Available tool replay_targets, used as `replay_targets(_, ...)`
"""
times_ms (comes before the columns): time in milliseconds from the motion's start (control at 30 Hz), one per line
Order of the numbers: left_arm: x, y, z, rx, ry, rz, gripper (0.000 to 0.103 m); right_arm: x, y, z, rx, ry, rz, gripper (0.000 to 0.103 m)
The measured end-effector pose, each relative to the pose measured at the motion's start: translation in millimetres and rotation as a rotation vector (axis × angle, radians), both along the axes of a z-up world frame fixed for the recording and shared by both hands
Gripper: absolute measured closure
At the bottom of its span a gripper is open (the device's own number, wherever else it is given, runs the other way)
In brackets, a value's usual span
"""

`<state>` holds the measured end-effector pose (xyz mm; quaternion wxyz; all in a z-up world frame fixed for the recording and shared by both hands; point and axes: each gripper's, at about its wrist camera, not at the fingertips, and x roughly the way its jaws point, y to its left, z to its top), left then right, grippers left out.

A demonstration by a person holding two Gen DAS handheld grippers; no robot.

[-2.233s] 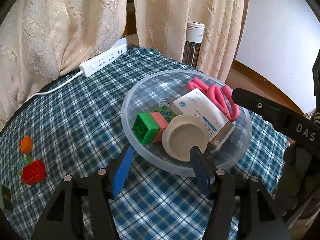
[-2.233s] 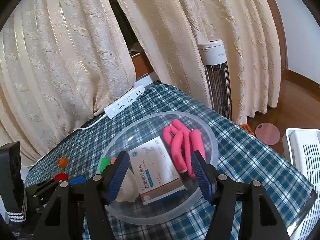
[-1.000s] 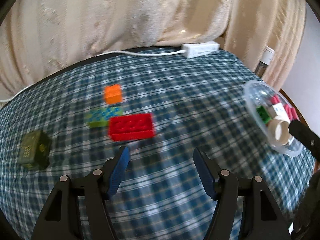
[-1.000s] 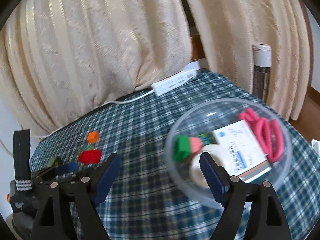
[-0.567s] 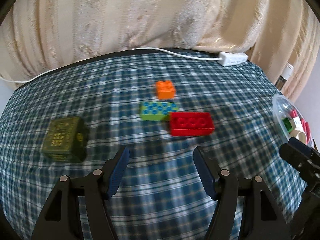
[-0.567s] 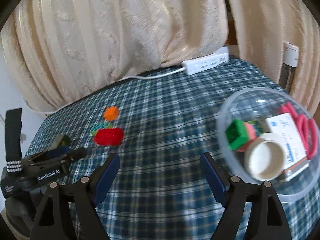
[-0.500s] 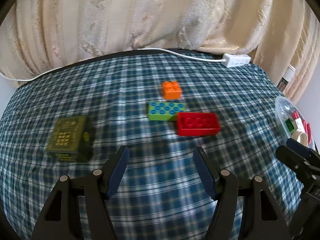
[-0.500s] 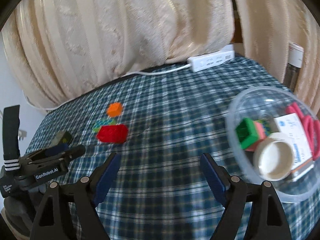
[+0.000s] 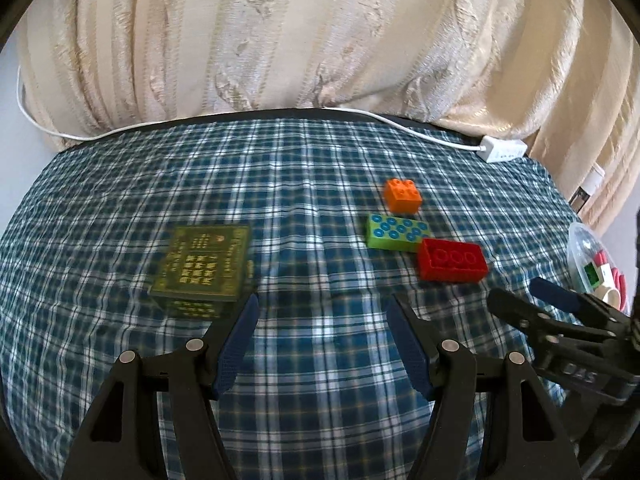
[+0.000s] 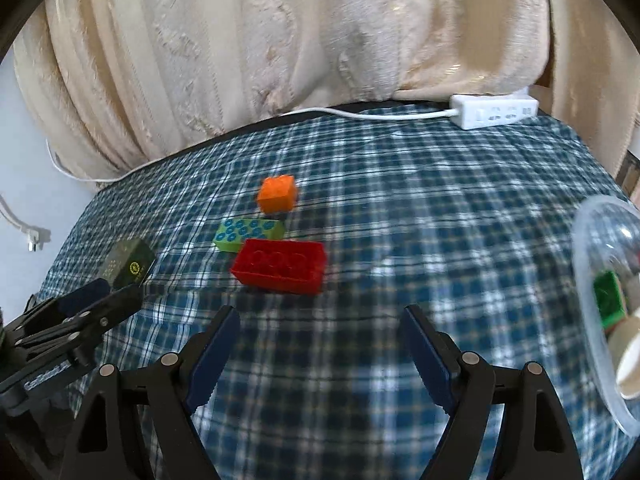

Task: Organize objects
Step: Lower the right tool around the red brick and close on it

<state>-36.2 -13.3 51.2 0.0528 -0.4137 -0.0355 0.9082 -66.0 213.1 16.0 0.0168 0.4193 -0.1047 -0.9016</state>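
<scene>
Both grippers (image 9: 322, 312) (image 10: 320, 326) hover, jaws spread.

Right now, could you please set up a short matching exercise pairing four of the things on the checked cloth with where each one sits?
Things:
1. orange brick
2. red brick
3. dark green box
4. power strip

Places:
A. just ahead of the left gripper's left finger
B. at the far edge of the cloth, by the curtain
C. farthest back of the three bricks
D. nearest of the bricks, touching the green brick

Pairs: 1-C, 2-D, 3-A, 4-B
</scene>
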Motion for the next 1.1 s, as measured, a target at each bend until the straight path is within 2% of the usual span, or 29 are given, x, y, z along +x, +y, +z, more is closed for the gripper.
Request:
replay_targets(333,1.3,-11.8,2.5,0.019,0.003,0.021,0.035,-28.9,-19.6,-8.7,0.020,-0.025,0.013,0.018)
replay_targets(833,3.6,-22.1,6.2,0.018,-0.007,0.012,0.035,-54.4,-23.1,-19.6,0.021,-0.044,-0.049,0.017)
replay_targets(1033,3.5,-28.0,3.8,0.023,-0.021,-0.012,0.035,-59.0,-29.7,-21.5,0.077,-0.052,-0.073,0.018)
replay_targets(1100,2.5,-31.3,3.4,0.026,-0.025,-0.016,0.035,-58.7,-34.8,-22.4,0.120,-0.052,-0.081,0.022)
